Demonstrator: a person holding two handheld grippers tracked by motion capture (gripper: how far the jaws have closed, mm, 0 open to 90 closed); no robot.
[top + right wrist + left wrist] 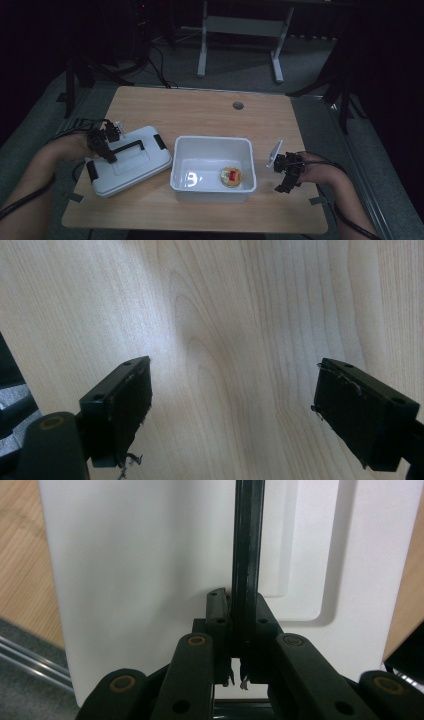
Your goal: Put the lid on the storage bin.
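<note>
The left hand-held gripper (104, 141) is clenched on the black handle (246, 560) of the white lid (131, 160), which lies on the left part of the wooden tabletop (210, 107), just beside the open white bin (213, 168). In the left gripper view the jaws pinch the narrow handle bar from both sides, with the lid's flat white surface behind it. The right hand-held gripper (286, 172) hovers over bare wood to the right of the bin, its jaws spread wide and holding nothing. Inside the bin, near its front right corner, sits a small round thing with a red piece on it; the dim light makes it hard to say what it is, possibly a little dish or jar cap.

The main risk, as I judge it, is the lid swinging. The handle is thin and gripped at one spot, so a lift could let the lid pivot and hang crooked, then catch on the bin's rim or nudge the bin sideways. A loose pinch could also let the bar slip free and drop the lid. The black latches (160, 142) at the lid's ends might snag the rim if it comes down askew.
</note>
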